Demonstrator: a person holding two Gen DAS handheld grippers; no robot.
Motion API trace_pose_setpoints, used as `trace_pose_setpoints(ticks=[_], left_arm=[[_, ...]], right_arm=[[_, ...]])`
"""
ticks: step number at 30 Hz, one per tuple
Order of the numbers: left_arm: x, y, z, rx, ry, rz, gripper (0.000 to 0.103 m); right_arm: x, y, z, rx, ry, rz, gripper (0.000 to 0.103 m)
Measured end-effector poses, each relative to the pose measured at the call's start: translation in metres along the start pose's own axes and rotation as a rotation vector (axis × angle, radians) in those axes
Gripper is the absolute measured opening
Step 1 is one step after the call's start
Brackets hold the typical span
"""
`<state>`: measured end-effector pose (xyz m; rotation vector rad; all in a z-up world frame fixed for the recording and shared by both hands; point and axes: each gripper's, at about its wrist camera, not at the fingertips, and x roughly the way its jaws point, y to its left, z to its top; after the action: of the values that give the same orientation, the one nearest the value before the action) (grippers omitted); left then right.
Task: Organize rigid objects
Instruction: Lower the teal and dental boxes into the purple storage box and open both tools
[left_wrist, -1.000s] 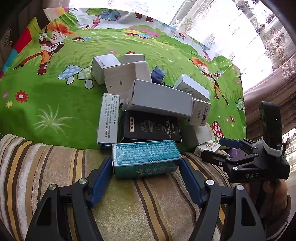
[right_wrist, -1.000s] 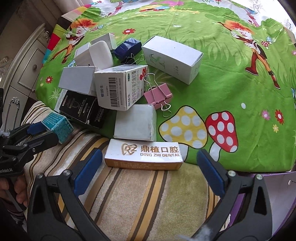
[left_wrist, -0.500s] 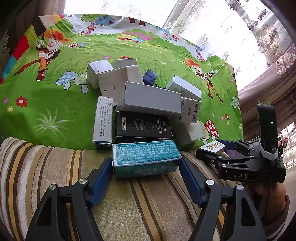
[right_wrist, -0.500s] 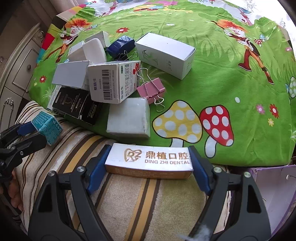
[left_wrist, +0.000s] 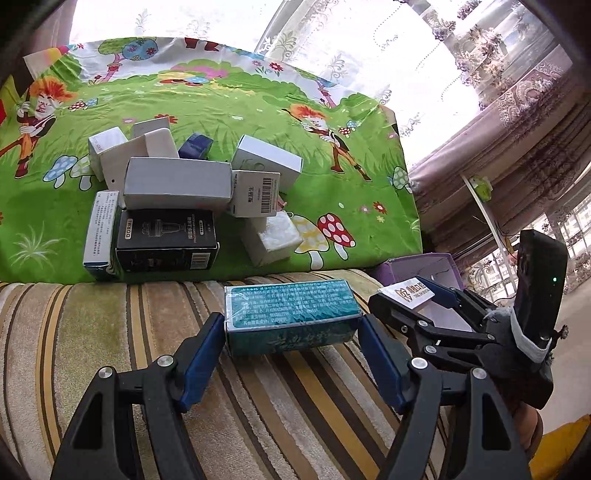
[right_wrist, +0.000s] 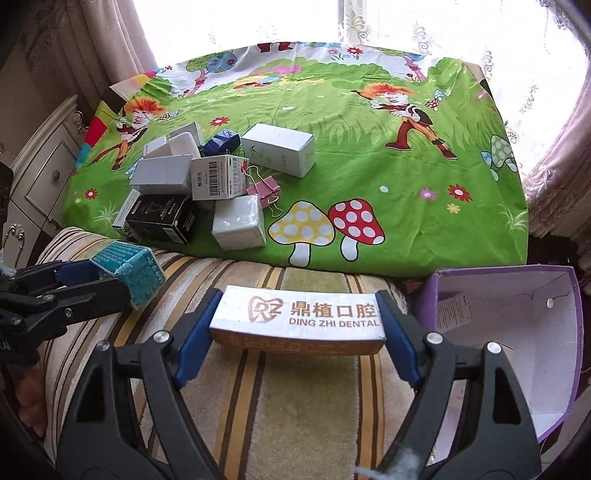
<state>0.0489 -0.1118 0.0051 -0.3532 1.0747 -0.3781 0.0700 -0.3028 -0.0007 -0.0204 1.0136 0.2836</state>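
Observation:
My left gripper (left_wrist: 291, 332) is shut on a teal box (left_wrist: 290, 314), held above the striped cushion (left_wrist: 110, 332); it also shows in the right wrist view (right_wrist: 129, 273). My right gripper (right_wrist: 299, 328) is shut on a white DING ZHI DENTAL box (right_wrist: 299, 317), also in the left wrist view (left_wrist: 410, 293), beside an open purple box (right_wrist: 517, 332). A pile of boxes lies on the green cartoon cloth (right_wrist: 388, 177): a black box (left_wrist: 166, 240), a grey-white box (left_wrist: 177, 182), a barcode box (right_wrist: 218, 177), a white box (right_wrist: 277, 149).
A pink binder clip (right_wrist: 264, 188) and a blue binder clip (right_wrist: 221, 142) lie among the pile. A white wrapped block (right_wrist: 238, 221) sits near the cloth's front edge. A cream drawer cabinet (right_wrist: 40, 162) stands left. Curtains and a window are behind.
Both grippers lifted and pulled back from the pile with their boxes. The right gripper closed on the dental box and moved toward the purple box, which has come into view.

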Motion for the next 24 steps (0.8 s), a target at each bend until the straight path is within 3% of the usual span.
trace_pose_setpoints(ticks=[8,24], left_arm=[[0.013,-0.045,-0.006,0.083,0.020,-0.078,0.074],[0.045,-0.122,-0.019,0.230,0.094,-0.173,0.074]], right_arm=[[-0.033,-0.043,-0.032,0.139,-0.064,-0.010,0.084],[-0.085,-0.136,-0.088,0.329,-0.129,-0.178,0.084]])
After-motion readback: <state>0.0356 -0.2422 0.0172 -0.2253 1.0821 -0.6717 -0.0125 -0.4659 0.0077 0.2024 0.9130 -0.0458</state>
